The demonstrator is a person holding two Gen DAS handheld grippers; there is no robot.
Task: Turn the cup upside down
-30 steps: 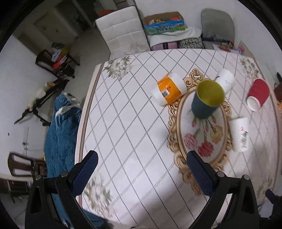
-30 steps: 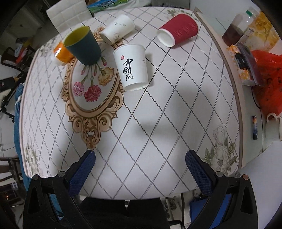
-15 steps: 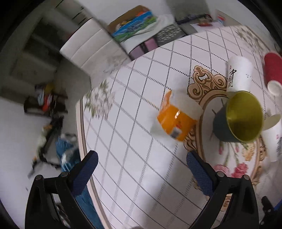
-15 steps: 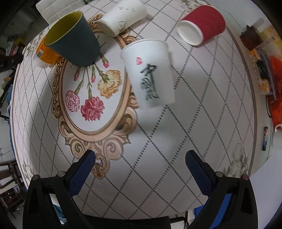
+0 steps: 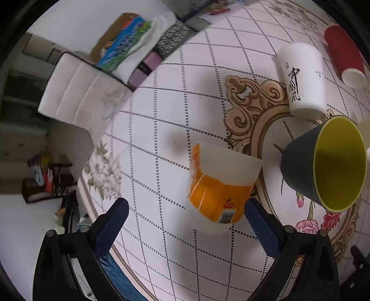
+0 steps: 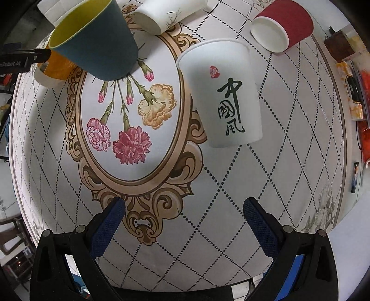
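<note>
An orange and white cup lies on its side just ahead of my open left gripper, nearer its right finger. A dark teal cup with a yellow inside stands upright beside it; the right wrist view shows it too. A white cup with black calligraphy stands upright ahead of my open right gripper, well beyond the fingertips. Both grippers are empty.
A red ribbed cup and another white cup lie on their sides at the far side. The table has an oval floral panel. Its right edge borders a shelf with clutter. A white chair stands beyond the table.
Both grippers have moved forward and down toward the table. The orange cup has come close to the left fingers, and the calligraphy cup looms larger ahead of the right gripper.
</note>
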